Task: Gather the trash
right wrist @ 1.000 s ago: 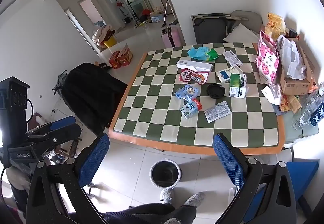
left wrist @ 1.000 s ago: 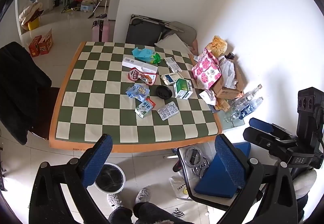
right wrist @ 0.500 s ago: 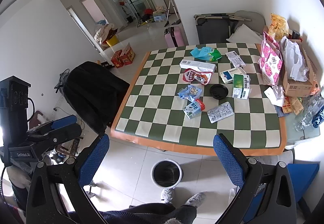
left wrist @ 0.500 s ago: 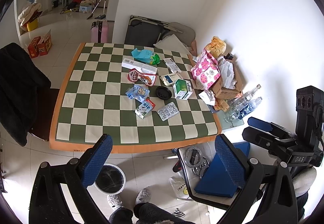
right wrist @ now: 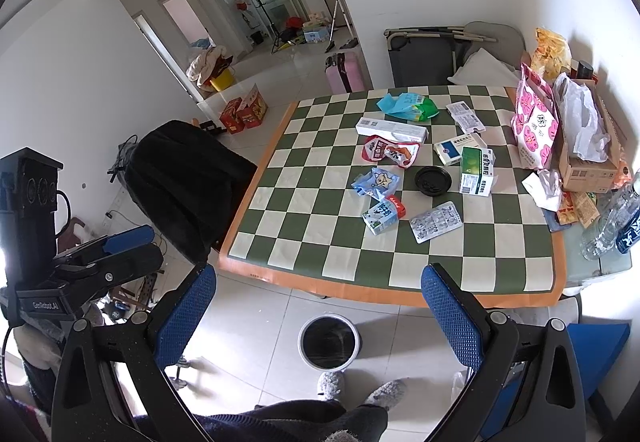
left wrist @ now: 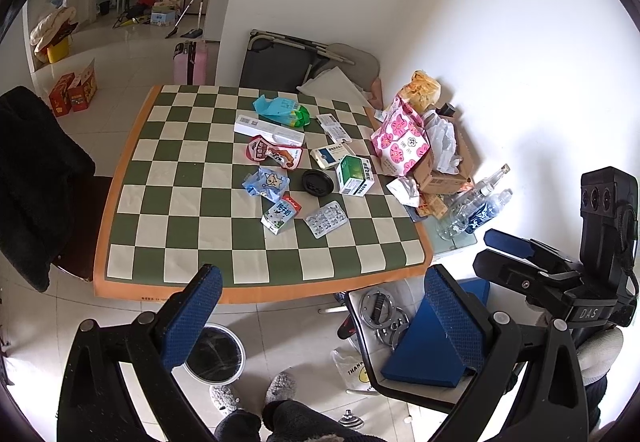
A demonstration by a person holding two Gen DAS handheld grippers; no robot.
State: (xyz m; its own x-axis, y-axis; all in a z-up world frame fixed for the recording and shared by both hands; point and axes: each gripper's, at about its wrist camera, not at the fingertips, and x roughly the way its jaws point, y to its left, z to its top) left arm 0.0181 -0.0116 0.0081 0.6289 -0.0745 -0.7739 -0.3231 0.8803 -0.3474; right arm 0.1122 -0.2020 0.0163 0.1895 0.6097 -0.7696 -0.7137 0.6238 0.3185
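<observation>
Trash lies on a green-and-cream checkered table [left wrist: 192,178] [right wrist: 304,202]: a small milk carton [left wrist: 280,214] [right wrist: 383,215], a blister pack [left wrist: 325,219] [right wrist: 436,222], a blue wrapper [left wrist: 266,184] [right wrist: 376,182], a black lid [left wrist: 317,182] [right wrist: 433,180], a red snack bag [left wrist: 274,153] [right wrist: 390,151], a green-and-white box [left wrist: 354,175] [right wrist: 476,170]. A round bin [left wrist: 214,354] [right wrist: 329,342] stands on the floor before the table. My left gripper [left wrist: 320,318] and right gripper [right wrist: 320,318] hang open and empty, high above the floor, short of the table.
A pink flowered bag [left wrist: 402,140], a cardboard box [left wrist: 440,166] and bottles [left wrist: 472,206] crowd the table's right side. A black-draped chair [left wrist: 36,170] stands left. A chair with a blue folder [left wrist: 424,346] sits right of the bin. A person's slippered feet [right wrist: 360,388] are below.
Both grippers have drifted a little, so the table sits slightly differently in view. Nothing on the table has moved.
</observation>
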